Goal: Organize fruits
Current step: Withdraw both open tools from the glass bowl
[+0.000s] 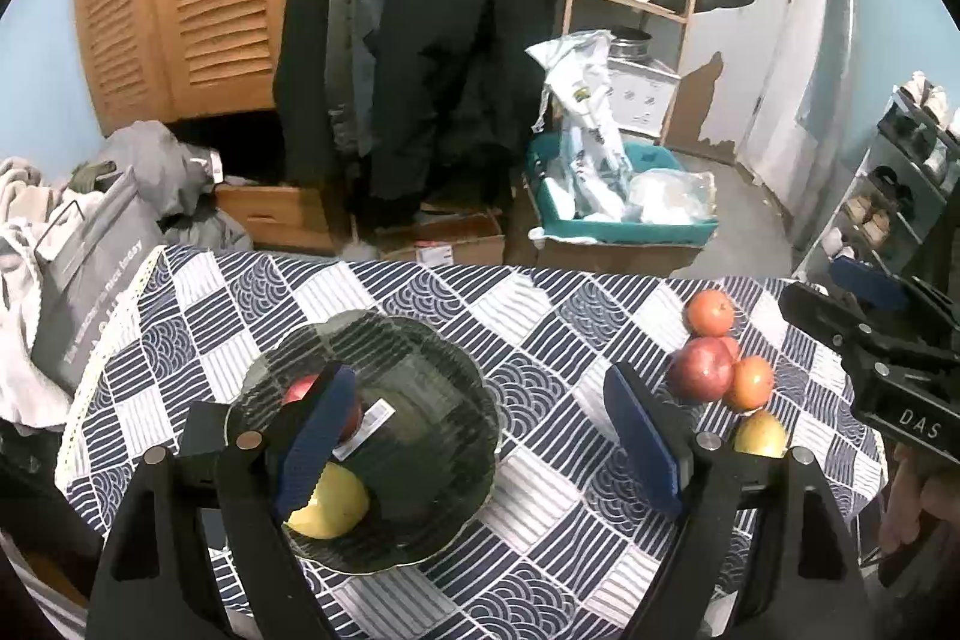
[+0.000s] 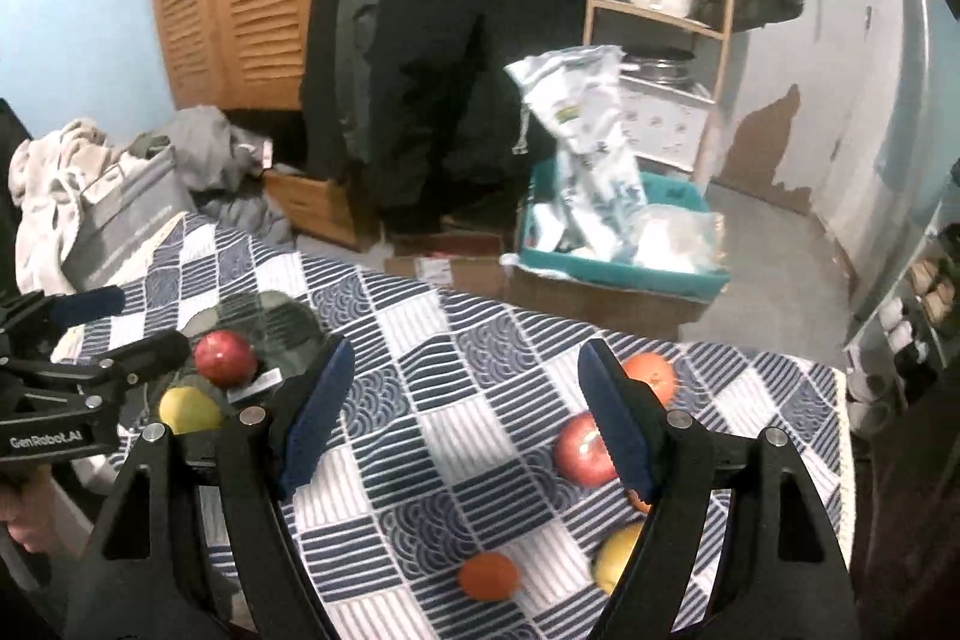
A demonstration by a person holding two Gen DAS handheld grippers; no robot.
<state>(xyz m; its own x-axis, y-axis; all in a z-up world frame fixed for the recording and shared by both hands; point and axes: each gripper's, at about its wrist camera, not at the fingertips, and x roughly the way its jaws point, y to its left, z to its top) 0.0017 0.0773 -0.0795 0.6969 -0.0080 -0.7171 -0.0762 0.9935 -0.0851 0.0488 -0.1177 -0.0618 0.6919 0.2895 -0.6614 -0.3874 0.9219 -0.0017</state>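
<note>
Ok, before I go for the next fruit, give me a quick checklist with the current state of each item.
1. Left tongs open, nothing between them: ok.
2. Right tongs open, nothing between them: ok.
3. Glass bowl has room beside its red apple and yellow fruit: ok.
4. Loose fruit within view: red apple, orange on tablecloth: ok.
5. Bowl steady on cloth: cannot tell.
</note>
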